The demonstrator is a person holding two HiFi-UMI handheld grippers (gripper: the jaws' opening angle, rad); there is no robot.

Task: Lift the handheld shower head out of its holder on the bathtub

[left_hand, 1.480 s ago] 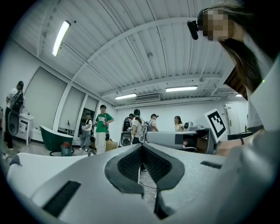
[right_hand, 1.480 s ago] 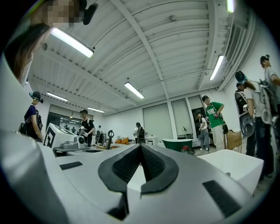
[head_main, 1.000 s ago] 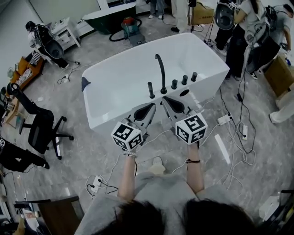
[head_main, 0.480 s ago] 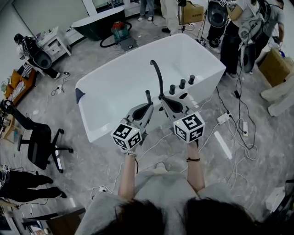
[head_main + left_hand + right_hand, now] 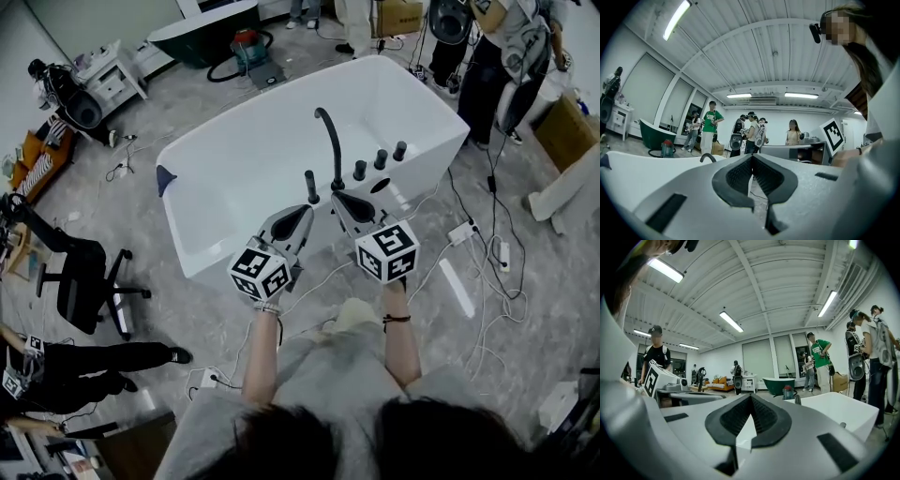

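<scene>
**Head view, looking steeply down.** We see a white bathtub (image 5: 234, 159) on a grey marbled floor (image 5: 187, 319), with its black fittings ranged along the near rim. The handheld shower head (image 5: 310, 185) stands upright in its holder on that rim, just left of the tall curved spout (image 5: 328, 141). Three round knobs (image 5: 381, 159) follow to the right of the spout. We hold the left hand-held gripper (image 5: 307, 209) and the right hand-held gripper (image 5: 335, 197) side by side at the tub's near wall, both pointing toward the fittings. The shower head rises just beyond the left tip, and neither gripper grips it. Each gripper carries a marker cube (image 5: 260, 272) nearest the forearm.

**Left gripper view.** The jaws of the left hand-held gripper (image 5: 751, 157) meet at their tips, closed, with nothing between the ribbed pads.

**Right gripper view.** The right hand-held gripper (image 5: 750, 397) is likewise closed and empty, with the white tub wall beyond it.

**Surroundings.** A black office chair (image 5: 80, 277) stands left of the tub. A red vacuum cleaner (image 5: 248, 42) and a dark green tub (image 5: 202, 33) lie at the far side. A power strip (image 5: 459, 232) with cables lies on the floor at right, and people (image 5: 497, 66) stand at the far right
</scene>
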